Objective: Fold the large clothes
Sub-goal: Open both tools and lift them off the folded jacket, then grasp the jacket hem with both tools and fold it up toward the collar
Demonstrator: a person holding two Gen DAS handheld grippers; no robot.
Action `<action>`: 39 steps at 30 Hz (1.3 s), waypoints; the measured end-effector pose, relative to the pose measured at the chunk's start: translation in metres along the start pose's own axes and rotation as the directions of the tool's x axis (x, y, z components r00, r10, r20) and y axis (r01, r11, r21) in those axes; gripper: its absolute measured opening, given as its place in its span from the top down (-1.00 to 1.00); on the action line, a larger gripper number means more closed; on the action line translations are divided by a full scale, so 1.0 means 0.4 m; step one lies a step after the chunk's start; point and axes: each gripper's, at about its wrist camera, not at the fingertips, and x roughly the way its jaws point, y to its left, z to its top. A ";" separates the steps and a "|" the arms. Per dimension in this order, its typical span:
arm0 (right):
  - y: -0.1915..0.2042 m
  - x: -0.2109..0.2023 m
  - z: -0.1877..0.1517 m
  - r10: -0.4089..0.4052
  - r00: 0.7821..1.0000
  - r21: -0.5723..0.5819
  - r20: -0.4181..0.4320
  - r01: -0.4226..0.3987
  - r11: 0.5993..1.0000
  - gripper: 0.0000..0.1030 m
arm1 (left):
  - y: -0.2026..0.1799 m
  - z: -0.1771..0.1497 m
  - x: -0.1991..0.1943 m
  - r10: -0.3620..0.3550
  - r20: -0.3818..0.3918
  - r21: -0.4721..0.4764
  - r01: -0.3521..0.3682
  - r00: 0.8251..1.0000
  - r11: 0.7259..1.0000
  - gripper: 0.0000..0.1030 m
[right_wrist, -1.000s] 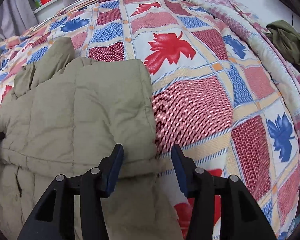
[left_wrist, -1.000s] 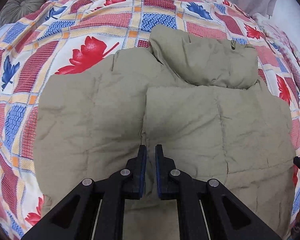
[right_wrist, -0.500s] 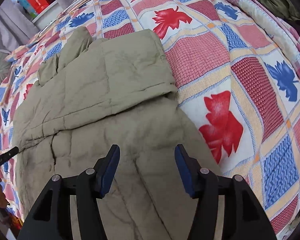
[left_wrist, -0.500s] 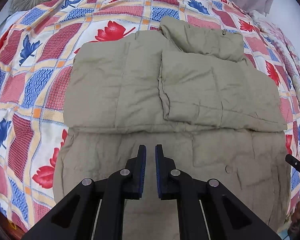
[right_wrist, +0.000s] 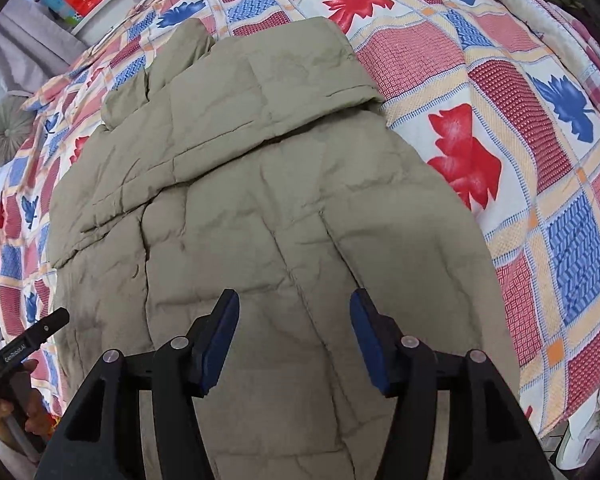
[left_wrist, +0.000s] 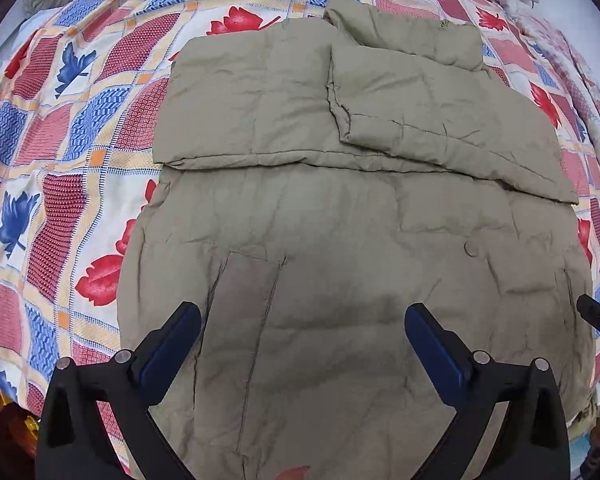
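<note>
Two empty grippers above olive quilted jacket [left_wrist: 340, 280]: left gripper [left_wrist: 302, 320] just opened wide, right gripper [right_wrist: 294, 312] half-open.

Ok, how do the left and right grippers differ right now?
The left gripper has just been opening and stands spread wide; the right gripper stands narrower. Both are open, empty, with blue pads, above the jacket's near part.
</note>
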 end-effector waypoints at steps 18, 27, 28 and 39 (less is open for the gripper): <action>-0.061 -0.035 -0.090 0.165 0.986 0.155 -0.014 -0.161 0.975 -0.68 | 0.023 -0.107 0.001 0.052 -0.049 0.015 -0.052 0.997 0.999 -0.98; -0.161 -0.070 -0.127 0.229 0.973 0.267 0.011 -0.224 0.937 -0.68 | 0.072 -0.168 -0.005 -0.088 -0.097 -0.079 0.081 0.991 0.994 -0.98; -0.174 -0.077 -0.128 0.222 0.975 0.272 0.007 -0.215 0.938 -0.68 | 0.085 -0.173 -0.012 -0.103 -0.088 -0.091 0.095 0.991 0.991 -0.98; -0.428 -0.127 -0.145 0.091 0.993 0.464 0.079 -0.117 0.878 -0.68 | 0.369 -0.273 0.009 -0.202 -0.086 -0.343 0.161 0.976 0.926 -0.98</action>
